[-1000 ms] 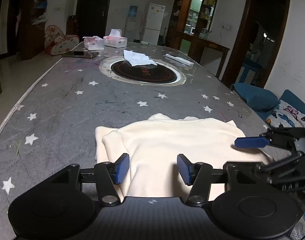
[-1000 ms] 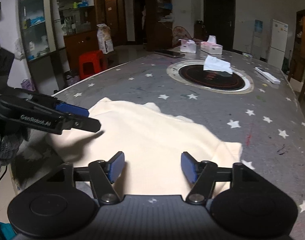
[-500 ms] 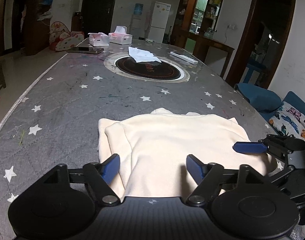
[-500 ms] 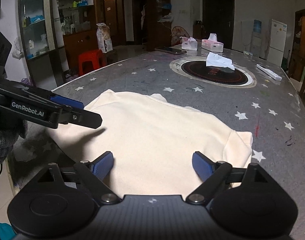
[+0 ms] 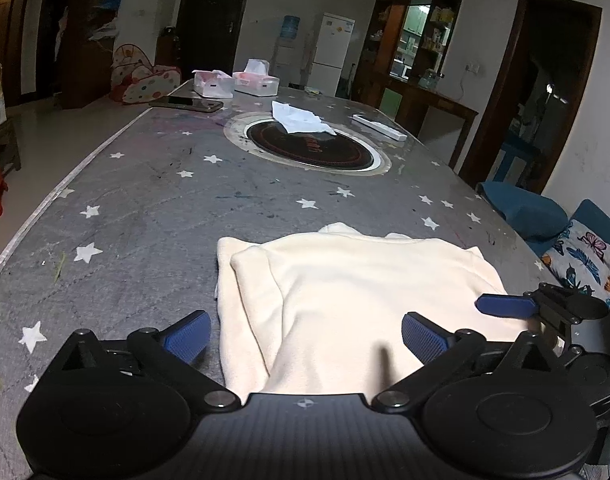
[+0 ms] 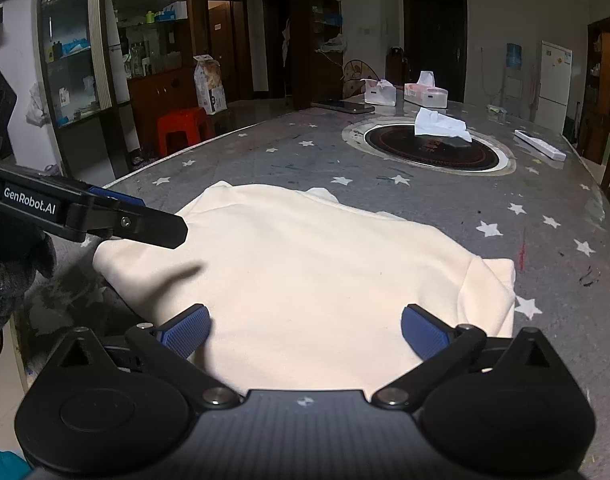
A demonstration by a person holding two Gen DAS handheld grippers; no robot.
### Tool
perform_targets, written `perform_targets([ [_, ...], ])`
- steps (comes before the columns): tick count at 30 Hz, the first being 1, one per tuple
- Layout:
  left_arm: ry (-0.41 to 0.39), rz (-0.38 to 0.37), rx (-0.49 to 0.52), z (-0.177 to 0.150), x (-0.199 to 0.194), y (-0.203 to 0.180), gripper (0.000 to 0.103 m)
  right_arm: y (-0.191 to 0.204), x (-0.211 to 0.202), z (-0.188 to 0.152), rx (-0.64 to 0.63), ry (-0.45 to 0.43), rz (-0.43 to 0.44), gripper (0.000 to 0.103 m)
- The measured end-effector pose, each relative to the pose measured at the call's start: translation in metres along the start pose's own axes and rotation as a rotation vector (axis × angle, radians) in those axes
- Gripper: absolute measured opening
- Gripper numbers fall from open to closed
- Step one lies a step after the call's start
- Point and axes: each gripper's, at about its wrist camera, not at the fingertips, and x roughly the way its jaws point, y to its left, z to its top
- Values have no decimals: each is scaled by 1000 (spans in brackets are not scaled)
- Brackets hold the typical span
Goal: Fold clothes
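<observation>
Left wrist view: left gripper [image 5: 303,334] nearest, jaws opening wide, blue pads above the near edge of the garment, nothing pinched between them
Right wrist view: right gripper [image 6: 303,330] likewise, jaws opening, cloth lying under the gap but not pressed by either pad
Garment: cream top [image 5: 357,292], on the near part of the grey star-patterned table [image 5: 145,208], folded into a compact block with a sleeve layer doubled along its left side
Progress: judged well on; sides appear turned in and the piece lies flat and let go; a final fold or a tidy-up may remain, cannot say which
Middle distance: round black hotplate inset [image 5: 309,146] with a crumpled white tissue [image 5: 301,118] on its far rim
Far end: two tissue boxes [image 5: 235,80], a dark phone [image 5: 189,103] at left, a white bar [image 5: 379,127] at right
Hidden: the garment's nearest hem sits behind both gripper bodies; the layers beneath the top fold cannot be counted; the person shows only as a gloved hand [image 6: 9,276] at the left edge
</observation>
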Motion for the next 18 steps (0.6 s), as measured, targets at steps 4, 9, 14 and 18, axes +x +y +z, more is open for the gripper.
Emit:
perform_targets([
  [4, -2, -8, -23, 0, 1, 0, 103, 1, 1, -1, -7, -1, -5, 103],
  [9, -14, -8, -18, 0, -1, -6, 103, 1, 1, -1, 0, -1, 2, 103],
  [14, -1, 10, 5, 1, 0, -9, 103, 1, -1, 1, 3, -1, 4, 103],
  [18, 16, 47, 2, -1, 4, -2, 103, -7, -5, 11, 18, -6, 39, 103],
])
